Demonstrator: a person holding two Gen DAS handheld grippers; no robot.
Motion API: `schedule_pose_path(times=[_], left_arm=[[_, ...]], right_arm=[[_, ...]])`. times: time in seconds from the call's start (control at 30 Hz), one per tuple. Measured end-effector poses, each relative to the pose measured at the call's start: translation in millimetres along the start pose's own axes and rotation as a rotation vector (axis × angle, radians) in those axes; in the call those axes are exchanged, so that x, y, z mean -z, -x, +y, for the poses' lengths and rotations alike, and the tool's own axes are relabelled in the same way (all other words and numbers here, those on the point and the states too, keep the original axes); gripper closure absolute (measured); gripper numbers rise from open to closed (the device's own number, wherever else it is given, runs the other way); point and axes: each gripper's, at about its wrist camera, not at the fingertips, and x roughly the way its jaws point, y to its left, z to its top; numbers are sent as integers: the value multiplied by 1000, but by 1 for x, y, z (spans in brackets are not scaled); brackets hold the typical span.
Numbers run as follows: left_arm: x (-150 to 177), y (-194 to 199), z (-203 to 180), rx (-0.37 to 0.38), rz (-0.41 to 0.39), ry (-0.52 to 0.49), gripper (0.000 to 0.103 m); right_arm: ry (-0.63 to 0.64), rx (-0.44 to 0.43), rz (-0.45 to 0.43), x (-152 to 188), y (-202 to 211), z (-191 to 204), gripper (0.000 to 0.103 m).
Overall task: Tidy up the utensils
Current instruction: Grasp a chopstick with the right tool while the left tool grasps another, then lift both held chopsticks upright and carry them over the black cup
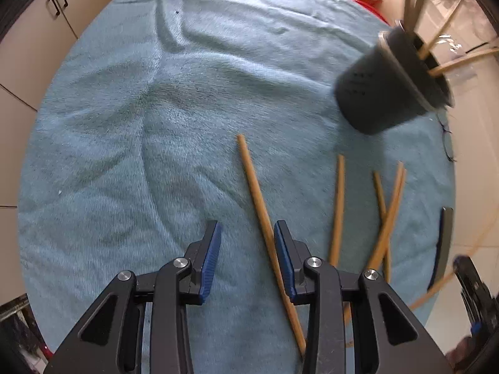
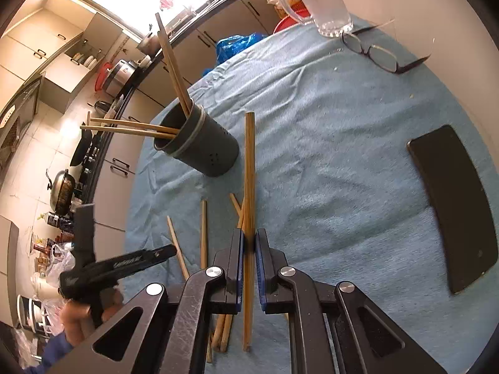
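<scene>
A pale wooden chopstick [image 2: 249, 187] sits clamped in the right gripper [image 2: 249, 243], pointing to twelve o'clock past the dark holder [image 2: 205, 146] at eleven, its lower end hidden, while the left gripper [image 1: 248, 243] hangs part-open over another chopstick [image 1: 262, 215], gripping nothing.

you have a rumpled blue towel [image 2: 327, 155] spread over the table. on it, at the right of the right wrist view, lies a black phone [image 2: 455, 208]; at upper right, folded glasses [image 2: 379, 54] beside a clear glass mug [image 2: 324, 6]. kitchen cabinets [image 2: 124, 155] fill the left.
</scene>
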Motion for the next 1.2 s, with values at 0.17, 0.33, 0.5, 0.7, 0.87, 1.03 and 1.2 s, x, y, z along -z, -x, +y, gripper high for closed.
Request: schedule_pose_path(times=[0.17, 0.33, 0.5, 0.7, 0.87, 1.03, 1.2], left_arm=[[-9, -3, -13, -54, -14, -59, 87], [3, 0, -13, -63, -36, -85, 96], [21, 32, -2, -4, -124, -105, 97], [30, 89, 4, 43, -262, -107, 97], [32, 128, 1, 65, -338, -113, 97], [32, 148, -5, 71, -384, -136, 97], [30, 155, -7, 79, -398, -142, 97]], right_arm=[[15, -3, -16, -2, 7, 3, 95], [32, -13, -29, -4, 10, 8, 95], [60, -12, -52, -5, 20, 16, 95], [136, -4, -100, -5, 35, 32, 95], [177, -2, -130, -5, 42, 43, 95], [195, -4, -146, -4, 47, 50, 95], [204, -5, -158, -4, 51, 54, 95]])
